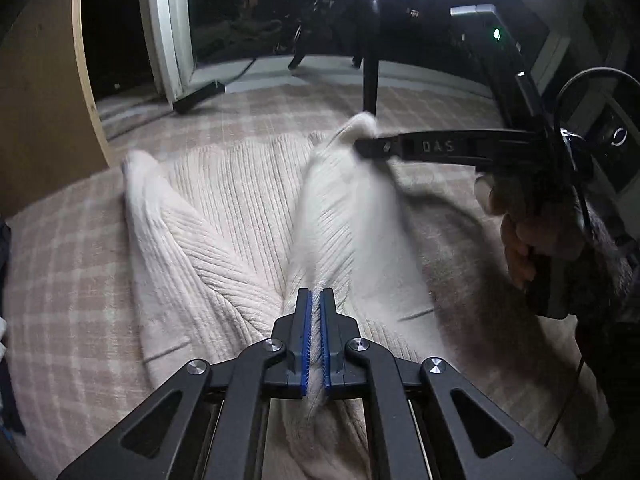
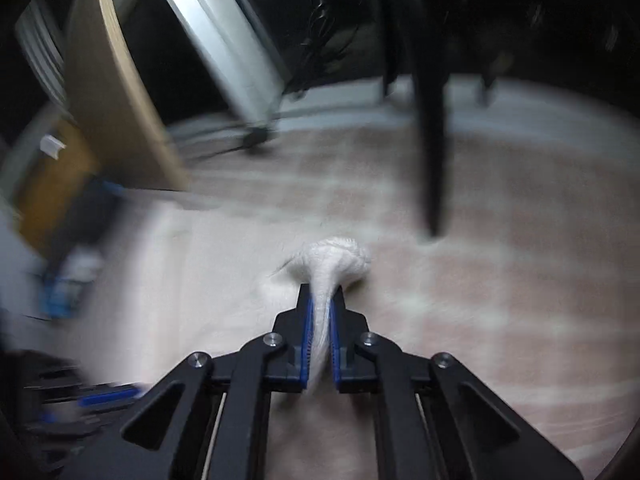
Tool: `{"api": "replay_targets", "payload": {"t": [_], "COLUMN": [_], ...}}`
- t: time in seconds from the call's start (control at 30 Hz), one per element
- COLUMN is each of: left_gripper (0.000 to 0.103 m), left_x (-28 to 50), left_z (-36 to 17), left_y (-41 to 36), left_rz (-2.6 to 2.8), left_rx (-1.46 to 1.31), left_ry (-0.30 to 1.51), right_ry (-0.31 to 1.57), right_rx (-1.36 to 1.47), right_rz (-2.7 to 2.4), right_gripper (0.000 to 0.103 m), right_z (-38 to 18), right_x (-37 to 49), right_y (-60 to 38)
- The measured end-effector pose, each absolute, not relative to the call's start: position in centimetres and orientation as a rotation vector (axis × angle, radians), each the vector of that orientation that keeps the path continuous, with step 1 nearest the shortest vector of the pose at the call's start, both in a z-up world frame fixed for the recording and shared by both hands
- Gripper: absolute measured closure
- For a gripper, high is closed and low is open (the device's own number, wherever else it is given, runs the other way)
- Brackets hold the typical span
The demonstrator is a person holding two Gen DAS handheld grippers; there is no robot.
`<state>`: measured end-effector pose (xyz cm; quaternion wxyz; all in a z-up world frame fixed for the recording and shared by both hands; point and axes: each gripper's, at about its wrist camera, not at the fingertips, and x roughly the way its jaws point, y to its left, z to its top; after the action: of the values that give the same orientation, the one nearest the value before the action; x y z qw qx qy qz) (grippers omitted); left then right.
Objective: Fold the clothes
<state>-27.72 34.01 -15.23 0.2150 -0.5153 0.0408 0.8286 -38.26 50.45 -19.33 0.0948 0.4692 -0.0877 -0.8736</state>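
Your left tool [image 1: 316, 300] is clamped on the cream ribbed sweater [image 1: 240, 216]; your right tool [image 2: 320, 304] pinches a bunched sweater fold above the checked blanket [image 1: 64, 264].

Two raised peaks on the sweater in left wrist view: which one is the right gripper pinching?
The far right peak: the right gripper clamps its tip. The left peak stands free with no gripper on it; the left gripper pinches a nearer ridge of the sweater.
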Motion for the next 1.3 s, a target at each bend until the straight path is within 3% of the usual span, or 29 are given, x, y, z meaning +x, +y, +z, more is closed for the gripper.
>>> {"api": "replay_targets", "payload": {"t": [0.03, 0.1, 0.17, 0.33, 0.43, 0.5, 0.8, 0.83, 0.87, 1.0, 1.13, 1.2, 1.3], "left_gripper": [0.096, 0.095, 0.087, 0.081, 0.081, 0.081, 0.081, 0.081, 0.081, 0.081, 0.081, 0.08, 0.08], "left_x": [-28.0, -27.8, -26.7, -21.9, -19.3, -18.1, -14.2, -14.3, -14.3, -14.4, -14.6, -14.7, -14.8], "left_z": [-15.7, -14.6, -12.1, -7.3, -7.4, -8.6, -14.1, -14.6, -14.9, -16.1, -16.2, -16.2, -16.3], "left_y": [34.0, 33.6, 31.8, 24.4, 21.0, 20.6, 23.0, 23.0, 23.0, 22.8, 22.7, 22.7, 22.8], "left_rz": [2.285, 2.289, 2.323, 2.376, 2.364, 2.324, 2.113, 2.096, 2.083, 2.04, 2.011, 2.0, 1.991], "left_rx": [-1.453, -1.44, -1.396, -1.325, -1.373, -1.409, -1.436, -1.438, -1.44, -1.456, -1.437, -1.433, -1.426], "left_ry": [0.093, 0.072, 0.058, 0.03, 0.01, 0.031, 0.123, 0.118, 0.118, 0.144, 0.151, 0.153, 0.157], "right_ry": [-0.237, -0.238, -0.202, -0.206, -0.199, -0.2, -0.194, -0.207, -0.244, -0.307, -0.282, -0.241, -0.167], "right_rx": [1.411, 1.449, 1.39, 1.245, 1.239, 1.246, 1.427, 1.411, 1.408, 1.354, 1.515, 1.475, 1.342], "right_rz": [-2.61, -2.629, -2.683, -2.635, -2.517, -2.452, -2.301, -2.306, -2.3, -2.42, -2.379, -2.461, -2.628], "right_gripper": [0.092, 0.078, 0.072, 0.071, 0.069, 0.062, 0.063, 0.067, 0.089, 0.1, 0.098, 0.09, 0.09], "right_z": [-19.2, -18.7, -17.0, -13.3, -12.9, -13.6, -19.3, -19.4, -19.3, -17.3, -19.5, -18.1, -15.2], "right_x": [-38.2, -37.8, -36.4, -32.6, -33.9, -35.8, -41.4, -41.3, -41.1, -39.5, -40.5, -40.4, -40.1], "right_y": [50.5, 50.8, 51.4, 49.6, 45.7, 42.5, 36.0, 36.1, 36.3, 38.2, 38.4, 38.1, 37.3]}}
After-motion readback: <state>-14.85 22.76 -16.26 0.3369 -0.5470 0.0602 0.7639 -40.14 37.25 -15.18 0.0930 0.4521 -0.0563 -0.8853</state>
